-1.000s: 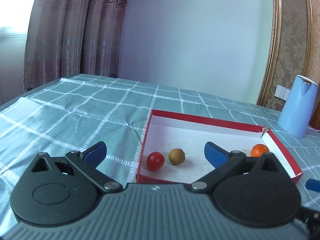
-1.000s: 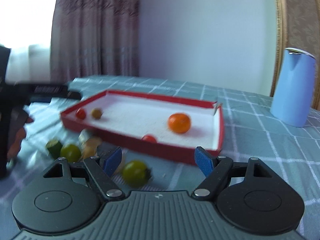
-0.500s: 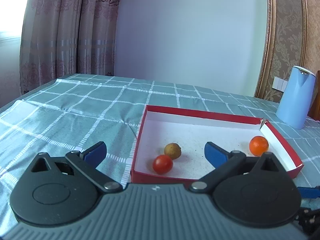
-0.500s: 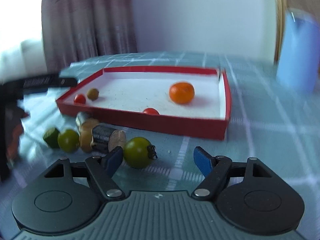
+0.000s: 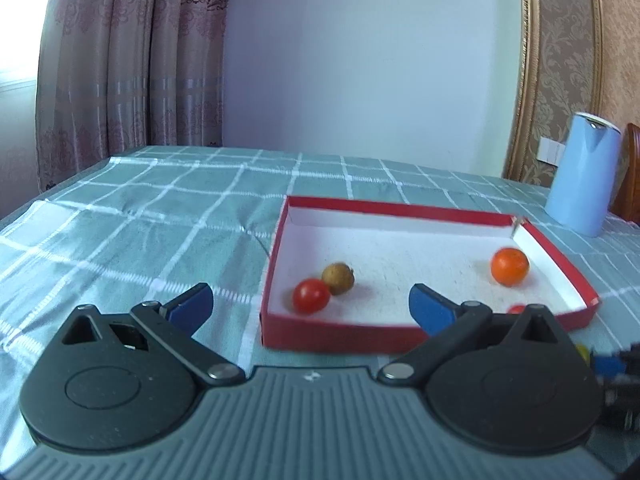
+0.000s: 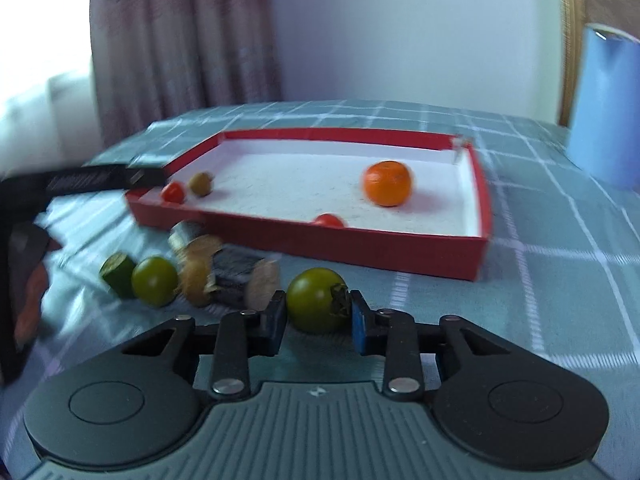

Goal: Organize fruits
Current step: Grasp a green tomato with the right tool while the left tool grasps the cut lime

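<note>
A red box (image 5: 344, 336) (image 6: 400, 250) with a white floor holds a red tomato (image 5: 310, 296) (image 6: 173, 192), a brown fruit (image 5: 339, 278) (image 6: 201, 183), an orange (image 5: 510, 266) (image 6: 387, 183) and a second red tomato (image 6: 329, 220). My right gripper (image 6: 319, 316) is shut on a green tomato (image 6: 316, 300) in front of the box. My left gripper (image 5: 310, 306) is open and empty, at the box's near left corner.
Left of the green tomato lie another green tomato (image 6: 154, 280), a cut green piece (image 6: 117, 274), brown fruits (image 6: 196, 280) and a dark cylinder (image 6: 236, 272). A blue jug (image 5: 582, 180) (image 6: 608, 108) stands at the back right. The left tool (image 6: 80, 178) shows at the left.
My right gripper has moved onto the green tomato and closed on it. My left gripper has drawn back slightly from the box and stays open.
</note>
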`<state>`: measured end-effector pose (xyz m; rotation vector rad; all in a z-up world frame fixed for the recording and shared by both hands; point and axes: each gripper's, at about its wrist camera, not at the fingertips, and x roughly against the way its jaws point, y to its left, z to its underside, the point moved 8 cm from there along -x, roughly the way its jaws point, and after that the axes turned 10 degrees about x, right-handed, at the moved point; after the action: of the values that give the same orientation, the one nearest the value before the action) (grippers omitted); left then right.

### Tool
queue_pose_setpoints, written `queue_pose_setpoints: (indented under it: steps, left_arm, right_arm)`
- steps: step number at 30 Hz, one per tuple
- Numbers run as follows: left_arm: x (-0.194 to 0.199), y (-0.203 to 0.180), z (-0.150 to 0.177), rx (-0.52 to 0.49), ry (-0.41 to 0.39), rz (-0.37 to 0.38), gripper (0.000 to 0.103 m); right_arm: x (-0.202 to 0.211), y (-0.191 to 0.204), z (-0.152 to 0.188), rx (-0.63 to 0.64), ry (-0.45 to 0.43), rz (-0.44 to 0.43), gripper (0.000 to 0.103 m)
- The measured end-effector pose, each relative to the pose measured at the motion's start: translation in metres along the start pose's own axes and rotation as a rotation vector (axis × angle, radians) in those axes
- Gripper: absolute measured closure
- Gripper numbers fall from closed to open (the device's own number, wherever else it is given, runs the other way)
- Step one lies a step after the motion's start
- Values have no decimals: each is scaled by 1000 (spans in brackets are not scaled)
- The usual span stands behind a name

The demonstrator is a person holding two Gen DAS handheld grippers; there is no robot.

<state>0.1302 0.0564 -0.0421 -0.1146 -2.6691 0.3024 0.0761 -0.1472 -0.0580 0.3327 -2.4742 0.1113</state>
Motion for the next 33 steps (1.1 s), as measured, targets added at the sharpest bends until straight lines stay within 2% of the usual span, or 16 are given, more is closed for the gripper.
queue_pose_setpoints:
  steps: [2,6,9,13,16,17,19,21,22,23,28,31,33]
  left_arm:
    - [7,1,7,-6,13,12,0]
    - [21,5,19,-12,60,67,0]
    - [27,5,30,-76,70,44,0]
    - [28,-11,37,-181,73,63,0]
    - [30,-14,38,-195,64,79,0]
    - [29,-12,38,-191,67,75,1]
    - [33,-11,39,-186,78,115,18]
    - [39,-11,41,-187,85,154,18]
    - [41,-11,42,-196,82,154,18]
    - [42,-13,44,-213,85,154,18]
    - [44,-23,46,-262,82,170,17]
    - [45,-29,53,-296,172,275,17]
    - [45,-32,60,-350,200,282,17]
  right_arm:
    - [-1,-6,0,-40,-3,-20,72]
    - [-2,-3,0,-18,1,-1,72]
    - [-2,-2,1,-7,4,7,72]
    - [-2,0,1,3,6,14,72]
    - [-2,0,0,7,8,16,72]
    - [-2,0,0,8,8,16,71]
    - [-2,0,1,6,7,15,71]
    - [-2,3,0,14,7,-7,64]
    - [-3,7,0,29,9,-26,52]
    - [-4,10,0,48,13,-22,50]
    - [-4,11,0,64,15,-7,50]
    - [-3,11,0,64,15,-7,50]
    - [-3,11,0,63,15,-8,50]
